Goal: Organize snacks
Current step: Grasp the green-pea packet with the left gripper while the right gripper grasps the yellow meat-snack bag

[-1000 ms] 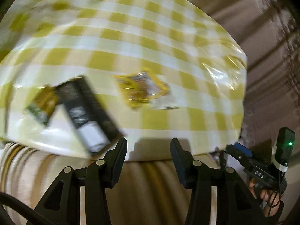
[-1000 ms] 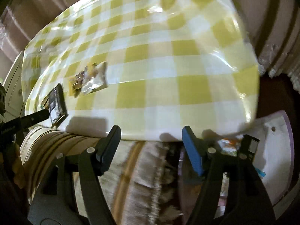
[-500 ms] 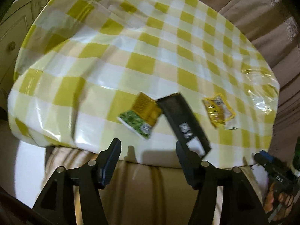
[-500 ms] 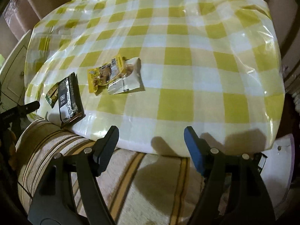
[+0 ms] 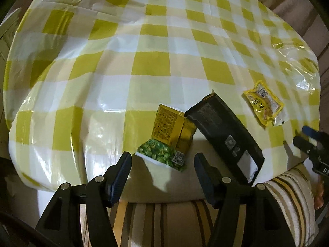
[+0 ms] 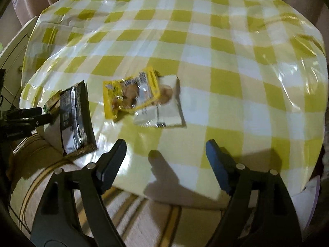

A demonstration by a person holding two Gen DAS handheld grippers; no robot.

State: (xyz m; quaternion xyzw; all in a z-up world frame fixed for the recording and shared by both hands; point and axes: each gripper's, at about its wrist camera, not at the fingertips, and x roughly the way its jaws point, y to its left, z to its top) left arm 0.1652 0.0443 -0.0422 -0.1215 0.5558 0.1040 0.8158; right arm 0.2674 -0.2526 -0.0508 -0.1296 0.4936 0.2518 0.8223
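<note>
Left gripper [image 5: 162,162] is hanging half-open and empty just short of the green-and-gold packet [image 5: 168,138]; right gripper [image 6: 165,152] is opening wide, empty too.

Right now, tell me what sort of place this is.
Probably a home living or dining room: a table under a checked plastic cloth, a striped cushion at its edge, and a white cabinet beside it.

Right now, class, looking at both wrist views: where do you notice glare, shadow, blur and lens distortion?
Left wrist view: white glare on the glossy checked tablecloth; fisheye bends its squares; the black packet looks sharp. Right wrist view: the yellow packet is slightly smeared; the right gripper, jaws opening on nothing, casts a forked shadow on the cloth; corners go dark.
</note>
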